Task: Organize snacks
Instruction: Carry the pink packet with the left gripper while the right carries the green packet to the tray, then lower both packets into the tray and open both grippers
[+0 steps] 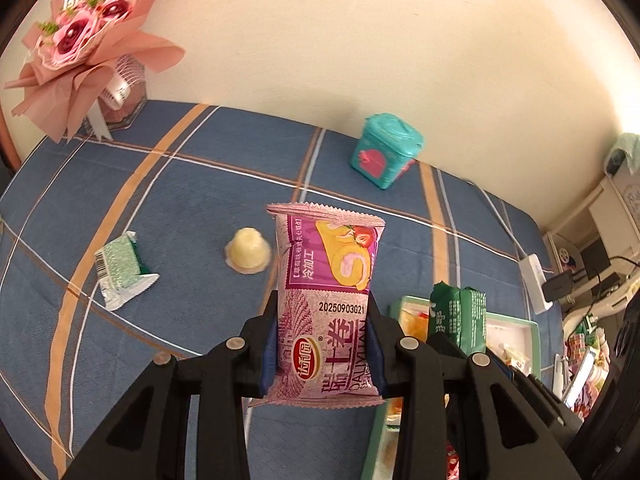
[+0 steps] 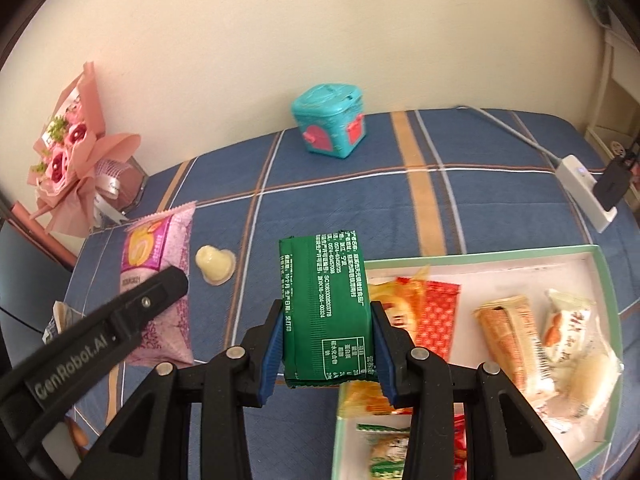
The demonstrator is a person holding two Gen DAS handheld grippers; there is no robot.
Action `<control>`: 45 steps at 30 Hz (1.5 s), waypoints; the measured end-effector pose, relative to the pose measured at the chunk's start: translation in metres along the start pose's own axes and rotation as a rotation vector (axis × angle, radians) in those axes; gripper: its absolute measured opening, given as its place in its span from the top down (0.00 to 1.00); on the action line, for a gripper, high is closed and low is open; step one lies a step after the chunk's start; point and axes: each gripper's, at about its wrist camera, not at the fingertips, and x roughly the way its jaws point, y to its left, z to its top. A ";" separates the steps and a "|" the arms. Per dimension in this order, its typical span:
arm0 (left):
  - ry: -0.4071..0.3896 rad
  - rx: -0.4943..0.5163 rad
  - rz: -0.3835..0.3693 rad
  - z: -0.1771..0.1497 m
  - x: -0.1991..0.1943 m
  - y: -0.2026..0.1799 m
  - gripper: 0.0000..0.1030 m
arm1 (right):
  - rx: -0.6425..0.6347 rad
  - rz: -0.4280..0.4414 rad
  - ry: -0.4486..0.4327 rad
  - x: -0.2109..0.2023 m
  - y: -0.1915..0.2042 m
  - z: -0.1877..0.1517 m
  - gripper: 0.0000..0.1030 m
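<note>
Left wrist view: the left tongs were clamped on one pink cake-roll packet, held upright above the blue plaid table. On the cloth beyond it were seen one pale jelly cup and one green-and-white wrapper, well apart from each other. One teal tin was stood near the wall, and one pink bouquet was leaned in the far left corner. One white power strip was laid near the table's right edge.

From the right wrist view, the right tongs were closed on one dark green snack packet, held upright at the near left corner of the green-rimmed tray. Inside the tray at least six wrapped snacks were counted, among them one red sachet and one orange bar; more could not be told apart. The pink packet and the left tongs were seen to the left, beside the tray, over the cloth.
</note>
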 end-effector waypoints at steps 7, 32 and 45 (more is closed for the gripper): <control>-0.011 0.056 -0.029 -0.006 -0.006 -0.031 0.63 | 0.057 -0.069 -0.031 -0.023 -0.037 0.008 0.59; 0.087 0.406 -0.059 -0.061 0.027 -0.164 0.63 | 0.224 -0.288 0.000 -0.048 -0.169 0.004 0.58; 0.146 0.448 -0.021 -0.078 0.054 -0.175 0.63 | 0.247 -0.239 0.092 -0.013 -0.181 -0.006 0.58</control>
